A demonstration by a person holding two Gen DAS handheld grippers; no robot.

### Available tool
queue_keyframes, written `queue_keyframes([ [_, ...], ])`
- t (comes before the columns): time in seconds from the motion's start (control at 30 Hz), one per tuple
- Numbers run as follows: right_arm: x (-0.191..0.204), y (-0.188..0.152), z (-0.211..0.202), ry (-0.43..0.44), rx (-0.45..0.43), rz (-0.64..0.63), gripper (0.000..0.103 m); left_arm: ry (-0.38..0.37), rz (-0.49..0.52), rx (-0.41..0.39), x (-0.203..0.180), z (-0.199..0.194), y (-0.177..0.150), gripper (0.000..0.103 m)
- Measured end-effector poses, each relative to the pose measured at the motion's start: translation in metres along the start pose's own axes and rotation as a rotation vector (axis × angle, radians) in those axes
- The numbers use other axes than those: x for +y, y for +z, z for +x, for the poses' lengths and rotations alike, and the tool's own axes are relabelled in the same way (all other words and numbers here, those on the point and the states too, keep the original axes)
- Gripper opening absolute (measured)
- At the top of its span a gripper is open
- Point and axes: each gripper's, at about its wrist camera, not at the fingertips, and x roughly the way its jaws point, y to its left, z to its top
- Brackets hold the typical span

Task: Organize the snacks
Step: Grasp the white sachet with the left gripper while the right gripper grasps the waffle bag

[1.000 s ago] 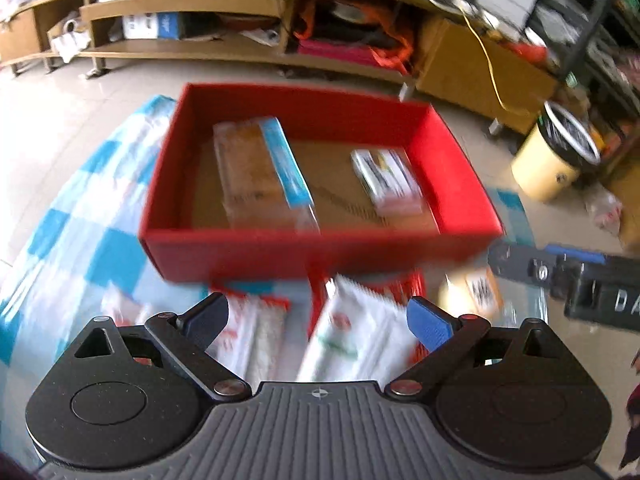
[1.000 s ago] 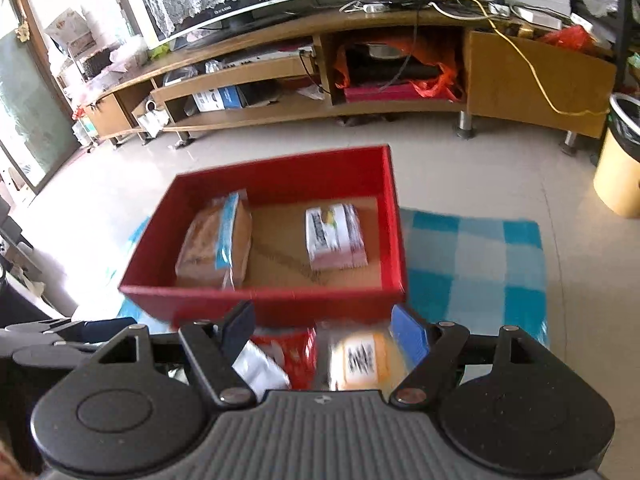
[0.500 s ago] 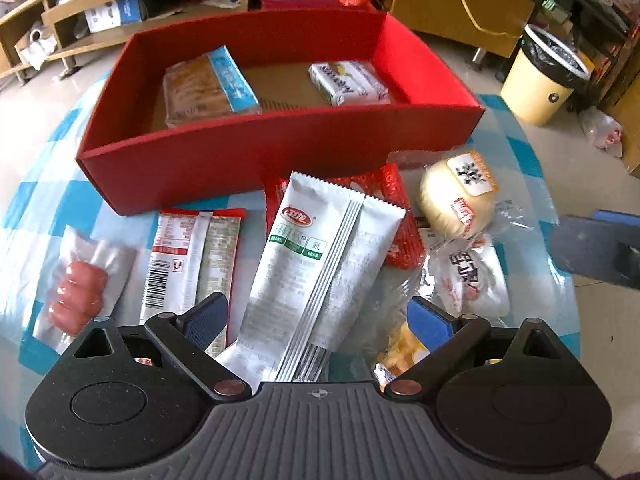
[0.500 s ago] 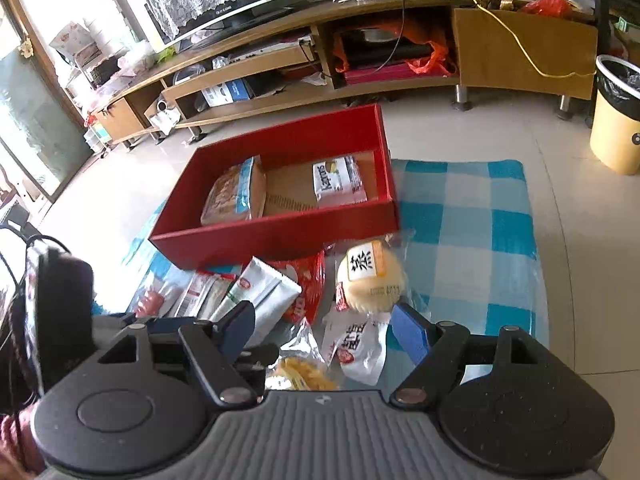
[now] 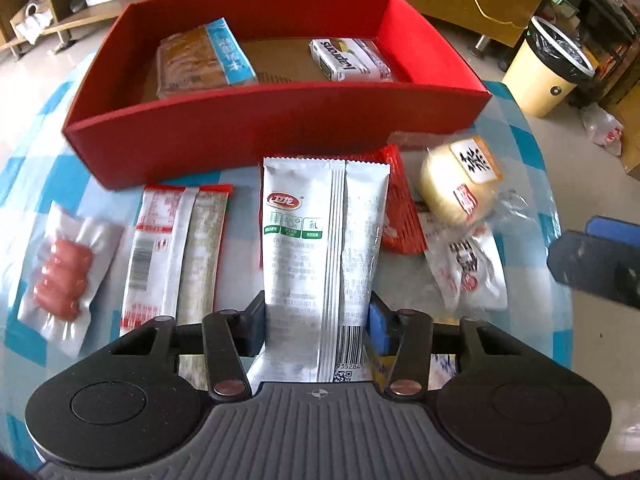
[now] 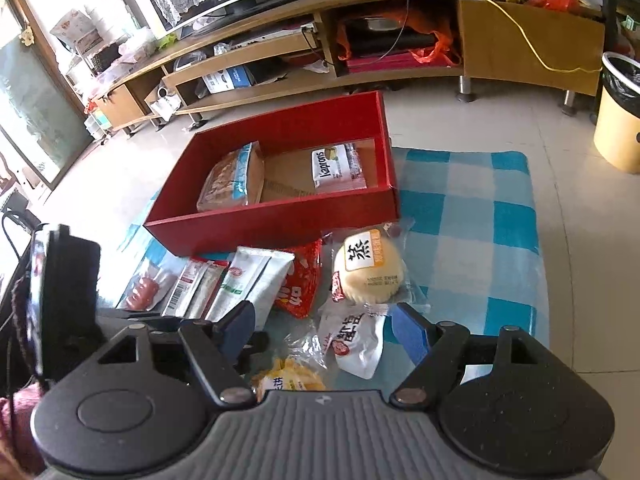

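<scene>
Blue-checked cloth (image 6: 472, 216) on a tiled floor, snacks spread below the red box (image 5: 280, 120).

Your left gripper (image 5: 316, 320) has just been closing and now clamps the white snack pouch (image 5: 320, 240) at lower centre, its pads pressed on both edges. Your right gripper (image 6: 324, 326) hangs spread over the white packet (image 6: 356, 344) low in its frame, gripping nothing. Two packs already lie inside the box.

Checked cloth (image 6: 472, 216) on the floor carries red box (image 5: 276, 120), snack packets.
</scene>
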Motion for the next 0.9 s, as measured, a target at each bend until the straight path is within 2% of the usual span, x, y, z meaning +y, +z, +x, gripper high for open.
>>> queue_keyframes([
  [0.1, -0.001, -0.005, -0.003, -0.003, 0.004, -0.005, 0.075, 0.016, 0.016, -0.015, 0.002, -0.007, -0.009, 0.053],
  [0.2, 0.001, -0.016, -0.004, -0.003, 0.031, -0.026, 0.075, 0.011, -0.018, -0.012, 0.011, -0.013, -0.018, 0.053],
  [0.3, 0.013, -0.039, 0.010, -0.020, 0.109, -0.093, 0.076, 0.011, -0.019, -0.016, 0.016, -0.019, -0.024, 0.053],
  [0.43, 0.025, -0.050, 0.024, -0.013, 0.150, -0.164, 0.076, 0.004, -0.037, -0.016, 0.024, -0.022, -0.026, 0.055],
  [0.5, 0.039, -0.056, 0.038, -0.005, 0.191, -0.250, 0.076, 0.012, -0.038, -0.015, 0.028, -0.021, -0.027, 0.057],
  [0.57, 0.042, -0.057, 0.042, -0.009, 0.197, -0.276, 0.081, 0.008, -0.044, -0.016, 0.032, -0.020, -0.028, 0.063],
  [0.63, 0.051, -0.062, 0.054, -0.035, 0.208, -0.365, 0.082, 0.007, -0.052, -0.018, 0.034, -0.018, -0.028, 0.081],
  [0.7, 0.053, -0.064, 0.058, -0.035, 0.212, -0.377, 0.083, 0.027, -0.042, -0.021, 0.033, -0.015, -0.027, 0.090],
  [0.8, 0.052, -0.066, 0.077, -0.025, 0.250, -0.388, 0.087, 0.067, 0.004, -0.031, 0.027, -0.010, -0.026, 0.093],
  [0.9, 0.055, -0.071, 0.082, -0.042, 0.243, -0.424, 0.098, 0.098, 0.038, -0.037, 0.021, -0.004, -0.026, 0.098],
])
